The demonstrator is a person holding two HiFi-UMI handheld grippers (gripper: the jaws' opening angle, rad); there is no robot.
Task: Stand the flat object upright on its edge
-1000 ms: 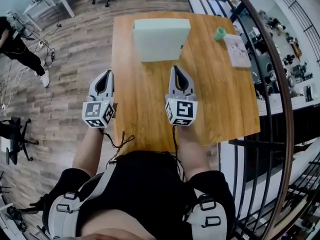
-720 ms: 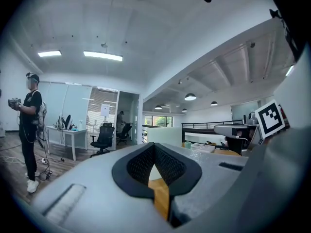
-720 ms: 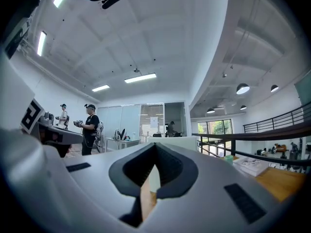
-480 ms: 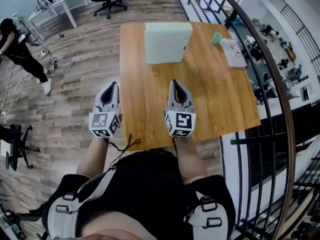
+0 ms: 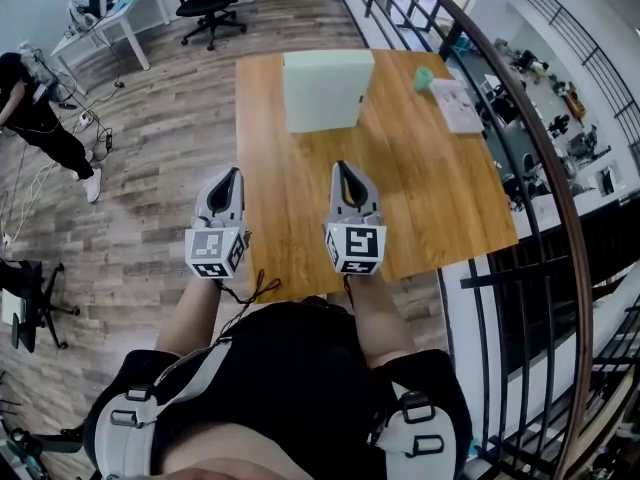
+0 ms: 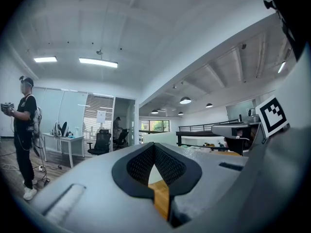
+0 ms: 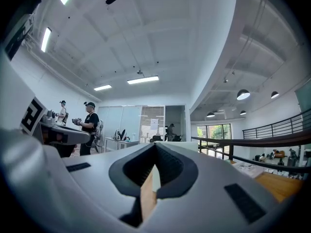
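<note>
With the left gripper [image 5: 228, 174] and right gripper [image 5: 343, 167] jaws shut and empty, a push could slide the pale green box [image 5: 325, 93] off the table's [image 5: 430, 188] far edge.

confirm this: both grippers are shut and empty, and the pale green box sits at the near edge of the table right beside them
Not quite. In the head view the pale green box lies at the far end of the table, well apart from the grippers. The rest stands: the left gripper and the right gripper are both shut and empty.
</note>
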